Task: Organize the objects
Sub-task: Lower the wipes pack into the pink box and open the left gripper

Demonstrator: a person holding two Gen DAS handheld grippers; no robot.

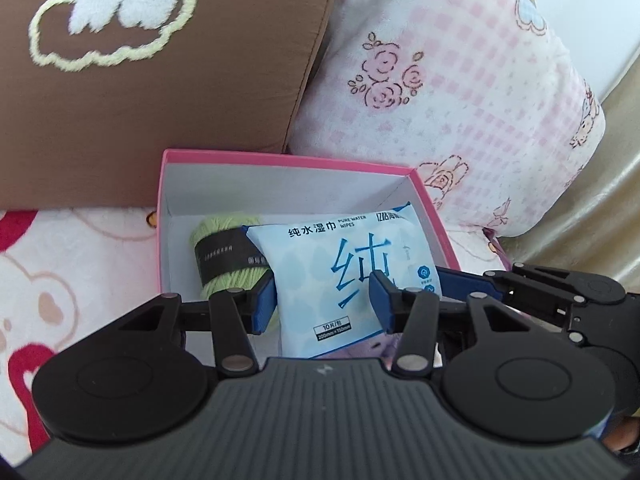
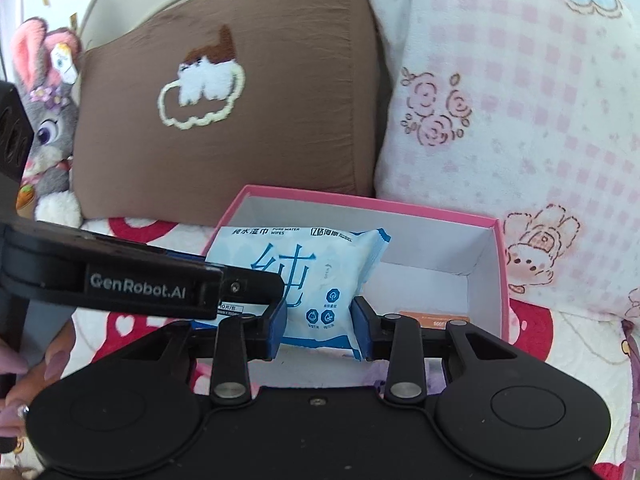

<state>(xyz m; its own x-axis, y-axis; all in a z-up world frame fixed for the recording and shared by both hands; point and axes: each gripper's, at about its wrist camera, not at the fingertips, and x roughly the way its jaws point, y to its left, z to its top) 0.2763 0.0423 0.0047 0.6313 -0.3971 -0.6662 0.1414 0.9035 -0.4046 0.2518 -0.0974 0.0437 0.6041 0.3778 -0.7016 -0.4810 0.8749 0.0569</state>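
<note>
Soft bedding with red hearts (image 1: 24,364) underneath, brown embroidered cushion (image 1: 168,92) propped beside pink-checked floral pillow (image 1: 448,92), grey plush rabbit (image 2: 50,132) tucked at far left, glossy beige padded edge (image 1: 600,208) at right, even daylight throughout.

Clearly a home, most likely a bedroom or a soft sofa corner. Shown by a brown cushion (image 2: 224,120) with an embroidered cloud, a pink checked pillow (image 2: 500,128) printed with roses and rabbits, and a plush rabbit toy (image 2: 48,128) leaning beside them. Underneath, a fleece blanket (image 1: 60,280) with red hearts and bears.
</note>
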